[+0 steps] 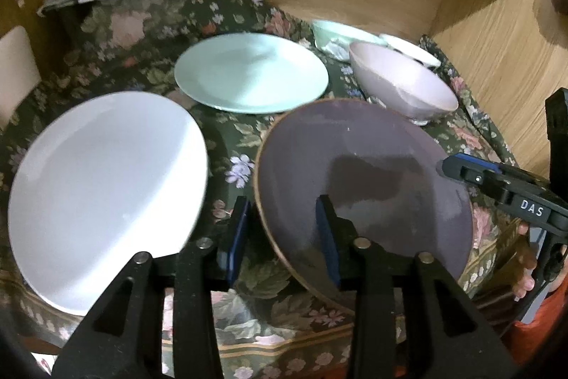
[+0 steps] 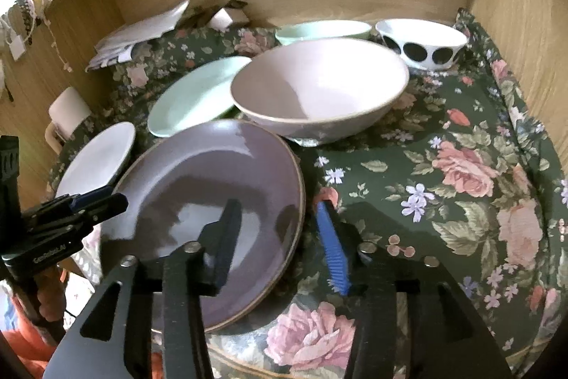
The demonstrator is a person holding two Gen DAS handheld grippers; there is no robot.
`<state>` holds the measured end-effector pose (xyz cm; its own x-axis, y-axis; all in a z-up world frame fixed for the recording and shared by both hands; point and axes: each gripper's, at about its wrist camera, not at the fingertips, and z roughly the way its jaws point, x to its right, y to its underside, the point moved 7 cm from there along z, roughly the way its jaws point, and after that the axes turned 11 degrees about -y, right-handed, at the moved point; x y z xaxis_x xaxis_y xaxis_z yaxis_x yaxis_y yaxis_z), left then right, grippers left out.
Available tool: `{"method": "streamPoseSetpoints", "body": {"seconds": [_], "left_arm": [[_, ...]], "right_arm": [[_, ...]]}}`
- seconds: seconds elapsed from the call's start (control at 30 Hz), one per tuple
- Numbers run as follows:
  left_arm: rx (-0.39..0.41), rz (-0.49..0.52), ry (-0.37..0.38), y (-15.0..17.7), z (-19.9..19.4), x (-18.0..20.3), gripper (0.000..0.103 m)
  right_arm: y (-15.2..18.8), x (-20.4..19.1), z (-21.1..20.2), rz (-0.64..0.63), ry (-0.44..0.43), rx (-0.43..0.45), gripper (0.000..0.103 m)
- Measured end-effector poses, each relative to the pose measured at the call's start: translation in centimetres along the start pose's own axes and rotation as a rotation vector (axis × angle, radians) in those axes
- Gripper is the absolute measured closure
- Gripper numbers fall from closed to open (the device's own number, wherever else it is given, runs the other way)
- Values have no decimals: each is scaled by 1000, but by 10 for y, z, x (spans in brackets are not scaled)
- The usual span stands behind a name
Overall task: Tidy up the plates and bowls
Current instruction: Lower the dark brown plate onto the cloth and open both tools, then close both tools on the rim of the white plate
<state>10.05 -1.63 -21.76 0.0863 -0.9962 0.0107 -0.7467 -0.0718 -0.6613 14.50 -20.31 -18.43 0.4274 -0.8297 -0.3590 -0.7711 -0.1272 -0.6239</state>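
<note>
On the left of the desk (image 1: 255,144), on its dark green cloth with pink flowers, lies a round white plate (image 1: 106,198). It has nothing on it. Behind it sits a round mint green plate (image 1: 250,71), bare too.

The left gripper (image 1: 284,237) points down at a slant. Its fingers (image 1: 328,237) stand apart, one on each side of the near rim of the round purple plate with a brown edge (image 1: 355,180), and do not squeeze it.

The right gripper (image 2: 280,237) tips down the same way. Its fingers (image 2: 332,247) are apart, one over the purple plate and one outside its rim. White letters on it read "DAS".

Next comes a big, bare pale pink bowl (image 2: 319,87). Behind it are a mint green bowl (image 2: 323,29) and a white bowl with black spots (image 2: 420,43).
</note>
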Motion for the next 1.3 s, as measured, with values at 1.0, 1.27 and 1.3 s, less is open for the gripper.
{"method": "streamPoseSetpoints", "body": {"seconds": [1.0,1.27,1.3], "left_arm": [[253,-176,-242,-17,-88,-136,10],[176,-192,-310,3,-69,-184,10],[160,-199,-309,6,-65,-190,10]], "right_arm": [[-48,-146,20,-299,-164,82,22],[-52,-168,62,-338,-168,-6,22],[-52,-170,68,-338,-168,-20,22]]}}
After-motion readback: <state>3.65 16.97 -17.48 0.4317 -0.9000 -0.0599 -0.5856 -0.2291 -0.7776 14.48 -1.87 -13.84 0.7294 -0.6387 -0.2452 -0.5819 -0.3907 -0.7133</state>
